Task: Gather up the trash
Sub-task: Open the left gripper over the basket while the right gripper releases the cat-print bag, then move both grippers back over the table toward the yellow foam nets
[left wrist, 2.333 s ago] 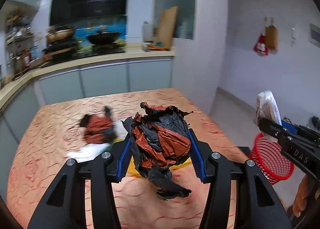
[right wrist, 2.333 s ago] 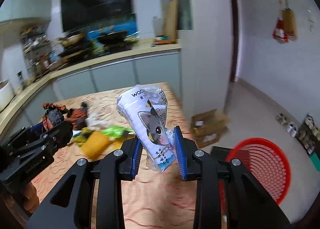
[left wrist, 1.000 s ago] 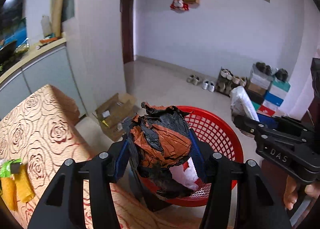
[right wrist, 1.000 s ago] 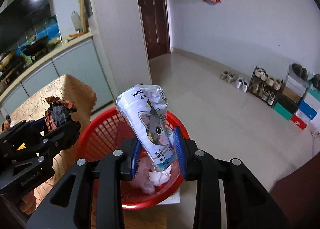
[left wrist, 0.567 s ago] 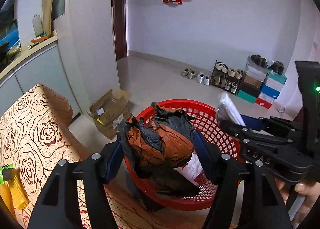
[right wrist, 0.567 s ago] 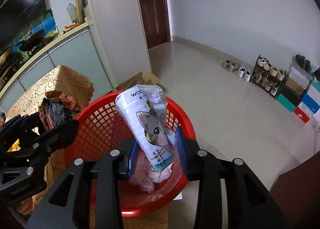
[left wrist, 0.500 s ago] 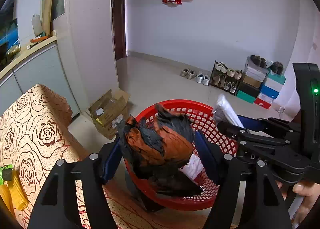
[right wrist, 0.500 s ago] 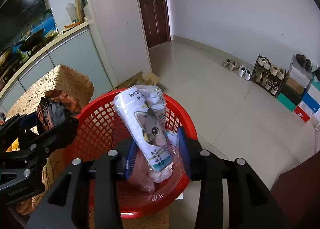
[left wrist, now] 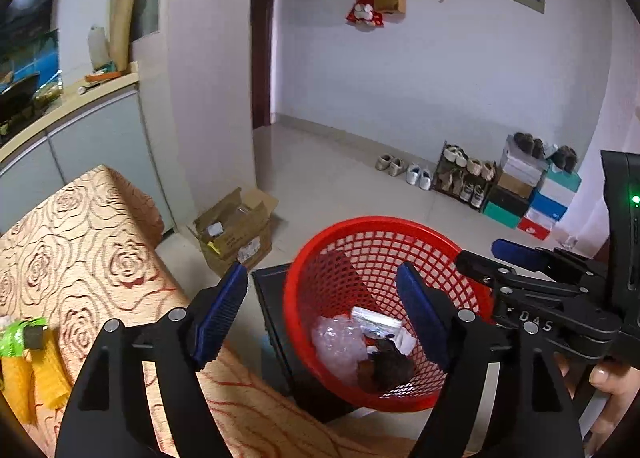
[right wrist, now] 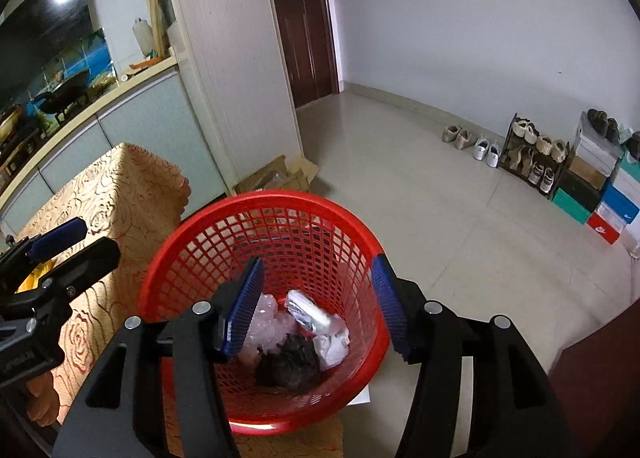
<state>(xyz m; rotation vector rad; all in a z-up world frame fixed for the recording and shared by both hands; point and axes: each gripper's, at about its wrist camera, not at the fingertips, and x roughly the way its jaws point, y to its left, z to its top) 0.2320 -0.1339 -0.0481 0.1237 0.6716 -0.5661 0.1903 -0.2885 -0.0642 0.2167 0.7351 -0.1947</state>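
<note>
Now both grippers hang over the red mesh basket (right wrist: 224, 242), and neither one grips anything. The left gripper (left wrist: 320, 310) has just been opening; its blue pads (left wrist: 218, 314) stand wide apart with only air between them, framing the near side of the basket and the dark stand (left wrist: 276, 322) under it. The right gripper (right wrist: 318, 308) has likewise just been opening, and its jaws are parted directly above the basket's mouth, nothing caught between them.

Down in the basket lies the collected trash. A crumpled black and rust-coloured wad (right wrist: 290, 364) rests on the bottom toward the near wall. Just beside it lies a silvery white packet (right wrist: 308, 316), tilted, touching a bunched white wrapper (right wrist: 332, 342). On the other side sits a lump of clear bubbly plastic (right wrist: 268, 322), pressed up against the wad. In the left wrist view the same heap shows at the bottom of the basket (left wrist: 304, 298), the wad (left wrist: 390, 366) nearest the camera.

The basket stands close against the corner of the desk (left wrist: 100, 266), which wears a gold rose-patterned cloth. Still on that desk, at the far left edge of the left wrist view, lie a green wrapper (left wrist: 22, 332) and a yellow one (left wrist: 44, 374). An open cardboard box (left wrist: 234, 232) sits on the floor beyond the desk corner, and a shoe rack (right wrist: 532, 161) stands along the far wall.
</note>
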